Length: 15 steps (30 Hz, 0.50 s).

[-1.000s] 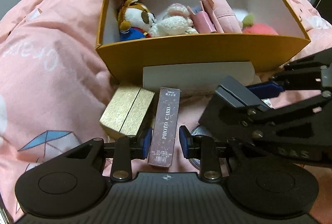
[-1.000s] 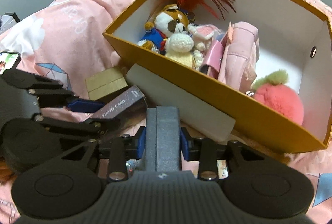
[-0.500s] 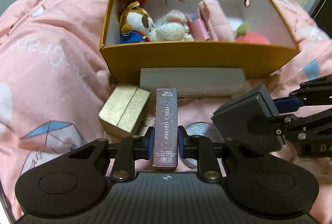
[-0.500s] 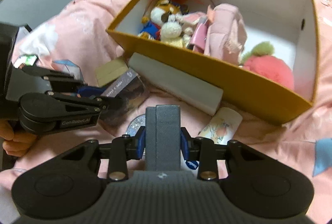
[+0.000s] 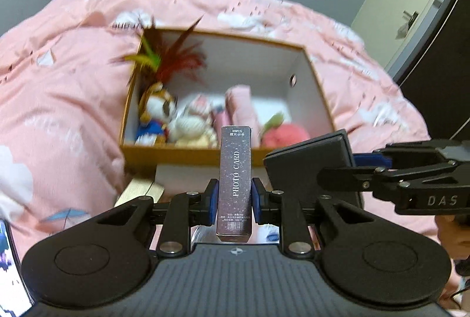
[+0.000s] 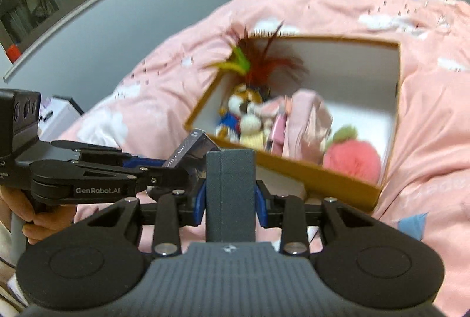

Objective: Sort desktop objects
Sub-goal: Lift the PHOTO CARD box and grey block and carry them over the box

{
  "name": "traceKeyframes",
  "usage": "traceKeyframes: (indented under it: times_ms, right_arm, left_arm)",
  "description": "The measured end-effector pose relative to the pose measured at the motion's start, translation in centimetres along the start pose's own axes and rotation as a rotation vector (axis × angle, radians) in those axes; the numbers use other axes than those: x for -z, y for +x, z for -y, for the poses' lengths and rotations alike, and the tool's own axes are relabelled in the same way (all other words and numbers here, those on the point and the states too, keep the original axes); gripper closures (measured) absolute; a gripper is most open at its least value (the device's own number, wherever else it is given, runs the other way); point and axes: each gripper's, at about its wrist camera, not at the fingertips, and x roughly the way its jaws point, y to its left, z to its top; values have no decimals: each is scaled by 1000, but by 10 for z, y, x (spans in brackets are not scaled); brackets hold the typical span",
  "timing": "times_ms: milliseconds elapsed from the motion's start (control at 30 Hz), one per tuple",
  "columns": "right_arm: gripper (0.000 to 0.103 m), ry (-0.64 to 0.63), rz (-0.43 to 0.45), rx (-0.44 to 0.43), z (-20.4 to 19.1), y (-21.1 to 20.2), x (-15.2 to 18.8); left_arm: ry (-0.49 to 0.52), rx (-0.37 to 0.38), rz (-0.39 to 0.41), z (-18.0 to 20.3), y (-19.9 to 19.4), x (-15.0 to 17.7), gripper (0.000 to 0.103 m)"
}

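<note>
Pink bedding (image 5: 73,99) printed with white clouds fills most of both views, and on it, in the middle of each frame, sits an open mustard-yellow cardboard box with white inner walls (image 5: 308,88). Inside the box, toward its left end, lie a plush dog in a blue outfit (image 5: 157,111), red and green feathers (image 5: 173,61), a cream knitted toy (image 5: 191,129), a pink padded pouch (image 5: 241,108) and, at the right end, a round pink plush peach (image 5: 285,135); all of these are blurred, so finer detail is uncertain.

At bottom centre of the left wrist view, the left gripper (image 5: 234,201) has its blue pads pressed on both sides of a tall dark speckled carton lettered PHOTO CARD (image 5: 235,179), which stands upright between them, its top overlapping the box's near wall. At bottom centre of the right wrist view, the right gripper (image 6: 229,196) clamps a dark grey rectangular case (image 6: 229,187) the same way, jaws partly closed on its flanks. Each gripper appears at the edge of the other's view. A gold textured box (image 5: 138,190) and a white slab (image 5: 188,173) lie just in front of the yellow box.
</note>
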Motion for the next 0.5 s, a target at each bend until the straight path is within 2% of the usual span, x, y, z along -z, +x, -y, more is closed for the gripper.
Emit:
traceKeyframes:
  times_ms: [167,500]
  right_arm:
    - [67,-2,42,15,1,-8,-12]
    - [67,5,108,74,17,-9,-46]
  left_arm:
    - [31,7,44,16,-1,-21,77]
    - [98,-39,120,34,16,-62,77]
